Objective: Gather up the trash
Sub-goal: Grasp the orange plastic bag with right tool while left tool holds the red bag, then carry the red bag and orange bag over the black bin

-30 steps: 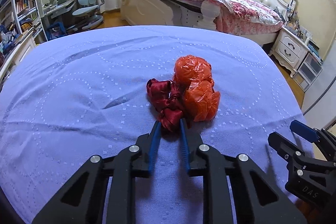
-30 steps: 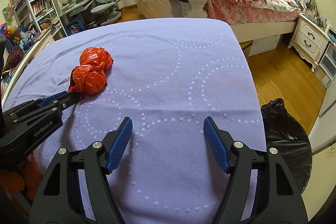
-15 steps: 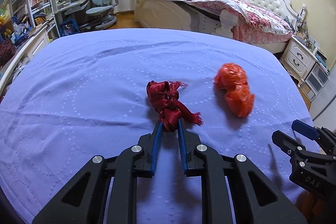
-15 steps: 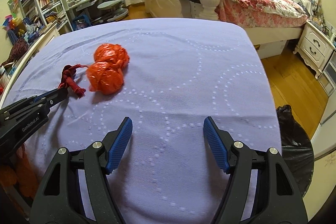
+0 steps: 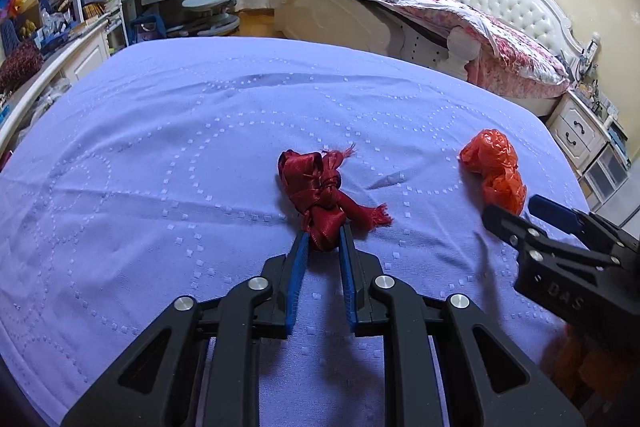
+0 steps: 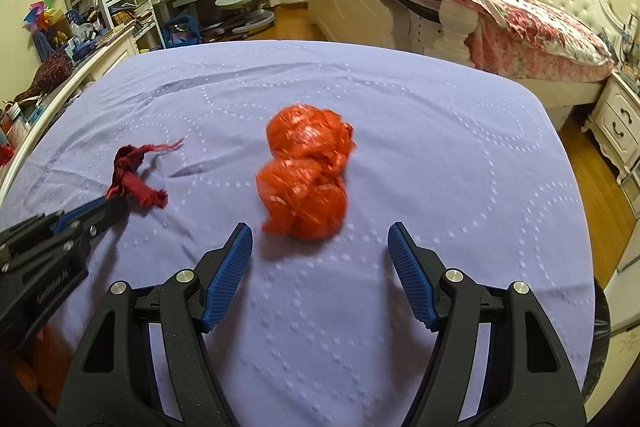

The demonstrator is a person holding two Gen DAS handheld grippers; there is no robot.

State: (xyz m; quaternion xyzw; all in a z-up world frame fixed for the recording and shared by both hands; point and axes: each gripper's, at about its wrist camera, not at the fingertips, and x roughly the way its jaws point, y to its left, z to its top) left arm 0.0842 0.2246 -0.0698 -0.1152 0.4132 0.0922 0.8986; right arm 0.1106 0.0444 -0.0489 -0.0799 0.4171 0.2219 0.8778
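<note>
On the lavender-covered desk [image 5: 160, 155], my left gripper [image 5: 323, 247] pinches a dark red ribbon [image 5: 320, 191].
My right gripper [image 6: 320, 259] has its fingers spread, empty, just short of a crumpled orange bag [image 6: 306, 179].

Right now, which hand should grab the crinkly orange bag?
The right. Its gripper is open and empty, with the orange bag just ahead of its jaws. The left gripper is shut on the red ribbon.

Left gripper [image 5: 324, 241] pinches red ribbon [image 5: 320, 193]; orange bag [image 5: 496, 175] lies apart.
</note>
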